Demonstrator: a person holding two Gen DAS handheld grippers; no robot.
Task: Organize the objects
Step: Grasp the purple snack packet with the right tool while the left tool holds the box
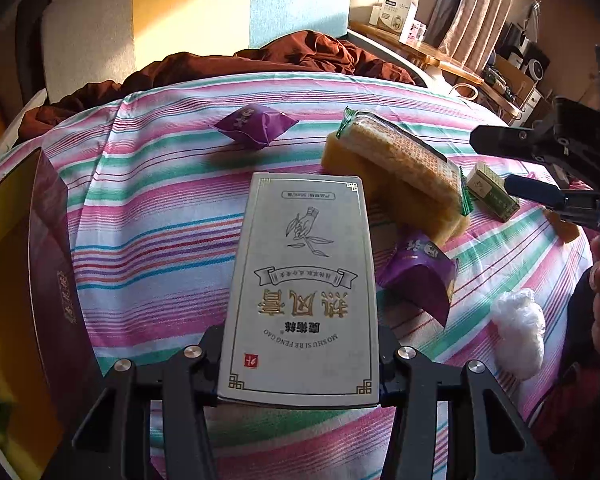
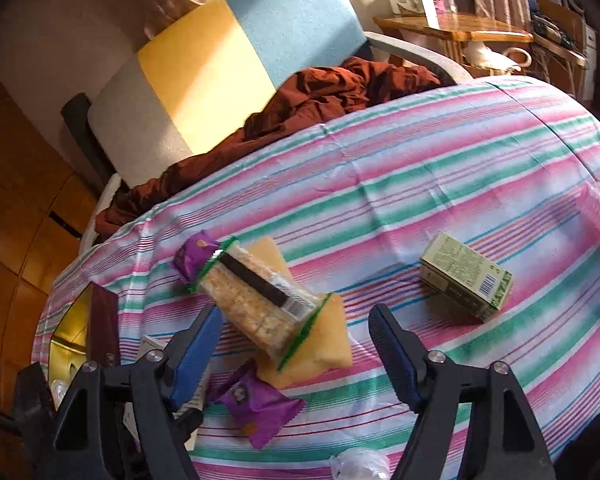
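- The left gripper (image 1: pixel 300 364) fingers hold the grey box (image 1: pixel 300 280), its long side pointing away.
- The right gripper (image 2: pixel 296 344) fingers are wide; the cracker pack (image 2: pixel 256 300) lies between them on the bed (image 2: pixel 420 184).

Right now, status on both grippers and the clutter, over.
Left gripper shut on grey box. Right gripper open, empty, over cracker pack on yellow sponge. Purple packets, green box loose on striped sheet.

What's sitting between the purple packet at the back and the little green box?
The clear-wrapped cracker pack, resting on a yellow sponge, lies between the purple packet and the green box. The left wrist view shows it best.
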